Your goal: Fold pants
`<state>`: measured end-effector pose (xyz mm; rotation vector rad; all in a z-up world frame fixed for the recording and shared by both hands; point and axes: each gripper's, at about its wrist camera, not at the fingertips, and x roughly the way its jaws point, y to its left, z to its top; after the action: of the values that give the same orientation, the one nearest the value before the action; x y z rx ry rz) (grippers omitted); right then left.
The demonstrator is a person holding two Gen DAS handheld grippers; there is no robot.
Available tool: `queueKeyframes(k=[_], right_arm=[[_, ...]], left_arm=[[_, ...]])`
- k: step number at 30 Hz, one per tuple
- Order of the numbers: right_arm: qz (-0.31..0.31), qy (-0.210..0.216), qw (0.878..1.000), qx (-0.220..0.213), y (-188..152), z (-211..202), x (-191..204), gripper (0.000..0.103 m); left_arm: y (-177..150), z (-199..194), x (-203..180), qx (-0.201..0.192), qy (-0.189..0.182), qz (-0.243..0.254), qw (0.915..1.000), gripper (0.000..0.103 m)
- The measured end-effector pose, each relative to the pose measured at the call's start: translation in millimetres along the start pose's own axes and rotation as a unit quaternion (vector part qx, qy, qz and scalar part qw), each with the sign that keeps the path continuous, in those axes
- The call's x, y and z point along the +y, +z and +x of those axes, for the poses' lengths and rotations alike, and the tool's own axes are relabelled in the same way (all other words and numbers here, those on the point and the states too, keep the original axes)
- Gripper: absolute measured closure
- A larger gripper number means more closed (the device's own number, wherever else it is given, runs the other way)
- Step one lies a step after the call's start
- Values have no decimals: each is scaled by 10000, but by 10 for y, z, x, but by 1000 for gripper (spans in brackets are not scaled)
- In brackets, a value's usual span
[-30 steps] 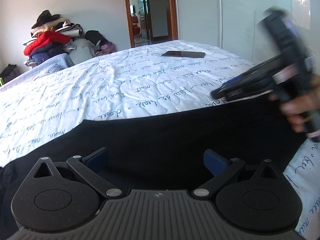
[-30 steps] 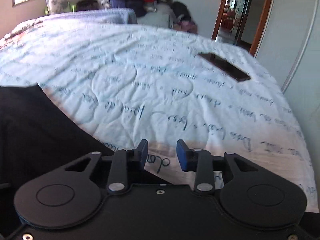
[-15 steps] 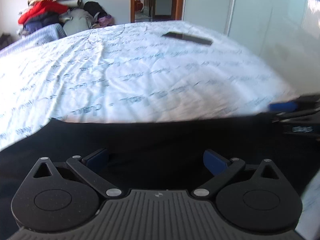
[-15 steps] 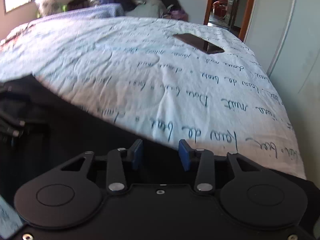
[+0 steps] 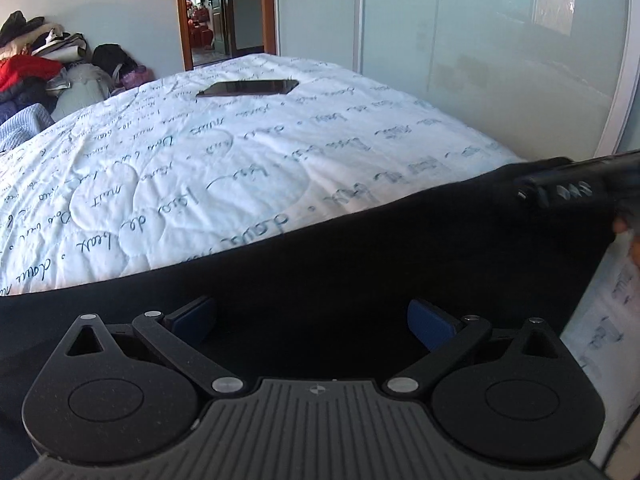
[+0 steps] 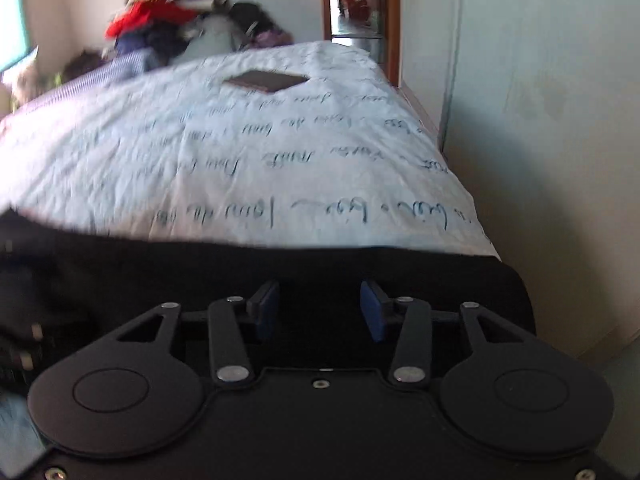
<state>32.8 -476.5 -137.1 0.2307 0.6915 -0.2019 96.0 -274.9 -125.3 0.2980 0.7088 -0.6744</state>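
bed (image 5: 248, 152) bare beyond pants (image 5: 360, 264) edge | left gripper (image 5: 312, 320) fingers apart | right gripper (image 6: 320, 312) fingers just widening, unclamped

The bed (image 5: 280, 152) (white script-printed cover) carries black pants (image 5: 360, 264) and, apparently, a dark phone (image 5: 250, 88).

Premises: a home bedroom. A bed with a white quilted cover printed in blue script (image 5: 248, 168) fills the room. Heaped clothing, including a red garment (image 5: 28, 70), lies beside a wooden-framed doorway (image 5: 228, 12).
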Motion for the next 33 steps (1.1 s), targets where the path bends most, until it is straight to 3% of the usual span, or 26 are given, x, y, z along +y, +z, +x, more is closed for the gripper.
queueKeyframes(k=[4,7,9,12,14,16,19,22,27,30,33], right_arm=[[-119,-253,9990,-344,15,-195,113,61],[-397,-384,9983,-203,-66,-218,114,52],[-645,-712,9954,64,-152,-98,75,52],[-550,-1071,9926,-180,-198,-277,39,51],[-575,-907,9931,-481,-259,-491,95,47],[-864,-456,9950,-210,-368,-531,169,40],[-1445,-922,9852,-9,-549,-458,248,36],[-894,-964,9907,-336,-503,-604,169,34],[-864,-681,9922,-581,-436,-631,384,34],[-1073,52,9922,-639,-333,-547,737,34],[-1504,762,9831,-707,-211,-411,1246,34]], left_arm=[[46,-74,-108,-212,-60,78,9997,1],[23,58,-226,70,-83,315,9994,1],[-33,65,-302,19,-13,403,9992,2],[-68,-24,-363,-40,-37,672,9977,2],[-70,-93,-345,-99,-76,668,9977,1],[-83,-89,-343,-8,-218,650,9977,1],[-117,-99,-389,21,-237,770,9967,1],[-105,-227,-301,-109,-221,693,9973,2],[-122,-486,219,-401,815,325,9953,1],[-198,-631,684,-272,1298,-139,9911,1],[-342,-820,1152,-118,1722,-653,9828,1]])
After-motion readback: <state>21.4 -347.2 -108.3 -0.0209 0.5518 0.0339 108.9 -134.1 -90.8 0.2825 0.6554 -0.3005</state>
